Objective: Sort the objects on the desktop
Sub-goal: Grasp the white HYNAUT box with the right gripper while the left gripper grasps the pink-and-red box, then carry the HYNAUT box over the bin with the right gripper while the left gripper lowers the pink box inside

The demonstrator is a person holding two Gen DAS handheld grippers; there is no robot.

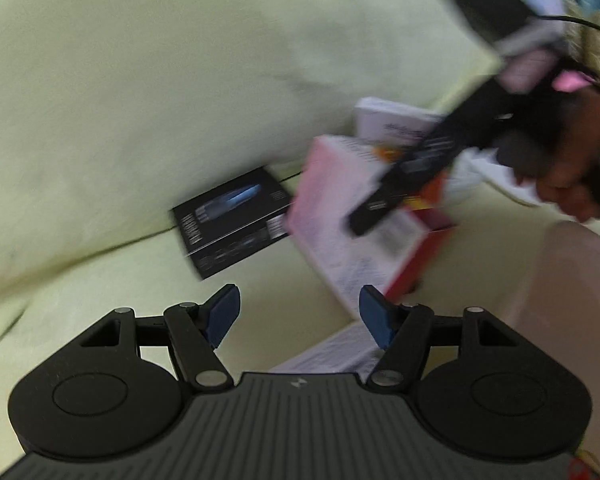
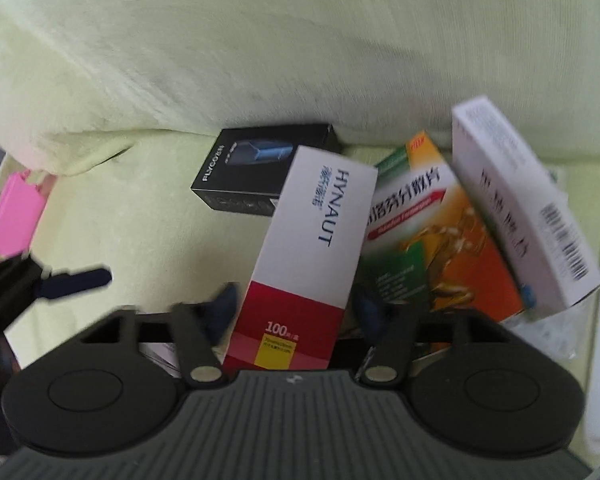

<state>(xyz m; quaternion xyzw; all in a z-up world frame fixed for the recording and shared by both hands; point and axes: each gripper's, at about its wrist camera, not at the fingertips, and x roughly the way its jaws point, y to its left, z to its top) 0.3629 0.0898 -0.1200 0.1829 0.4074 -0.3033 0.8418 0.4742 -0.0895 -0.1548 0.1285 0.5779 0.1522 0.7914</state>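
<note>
My right gripper (image 2: 296,306) is shut on a white and red HYNAUT box (image 2: 308,256), its fingers pressing the box's two long sides near the red end. The left wrist view shows that box (image 1: 340,232) tilted, with the right gripper (image 1: 364,220) and the hand (image 1: 560,172) holding it above. My left gripper (image 1: 300,314) is open and empty, low in front of the boxes. A black FLYCO box (image 2: 260,168) (image 1: 232,220) lies behind against the cushion. An orange and green medicine box (image 2: 432,240) and a white barcoded box (image 2: 520,200) lean to the right.
Everything rests on a pale green sofa seat (image 2: 140,220) with a big back cushion (image 2: 260,40) behind. A white flat item (image 1: 332,354) lies under my left gripper. A pale container (image 1: 572,280) stands at the right. Crumpled clear plastic (image 2: 560,332) lies beside the boxes.
</note>
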